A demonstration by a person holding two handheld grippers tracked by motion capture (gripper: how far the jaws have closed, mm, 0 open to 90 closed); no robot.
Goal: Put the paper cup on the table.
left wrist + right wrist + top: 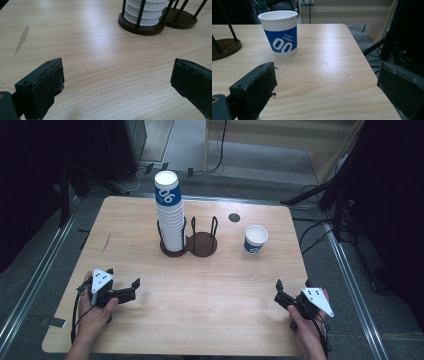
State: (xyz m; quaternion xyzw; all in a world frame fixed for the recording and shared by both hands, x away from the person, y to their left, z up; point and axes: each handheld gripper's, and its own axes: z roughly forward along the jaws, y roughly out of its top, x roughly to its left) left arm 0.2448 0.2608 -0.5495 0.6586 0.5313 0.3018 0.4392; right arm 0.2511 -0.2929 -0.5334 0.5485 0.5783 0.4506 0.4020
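A single white paper cup with a blue band (256, 239) stands upright on the pale wooden table (200, 295), right of a dark brown two-ring cup holder (202, 244) whose left ring holds a tall stack of white ribbed paper cups (169, 212) (the other ring is bare). The left gripper (122, 282) rests near the table's front left edge, jaws spread wide with nothing between them. The right gripper (292, 285) sits at the front right, jaws likewise apart and empty, well short of the single cup.
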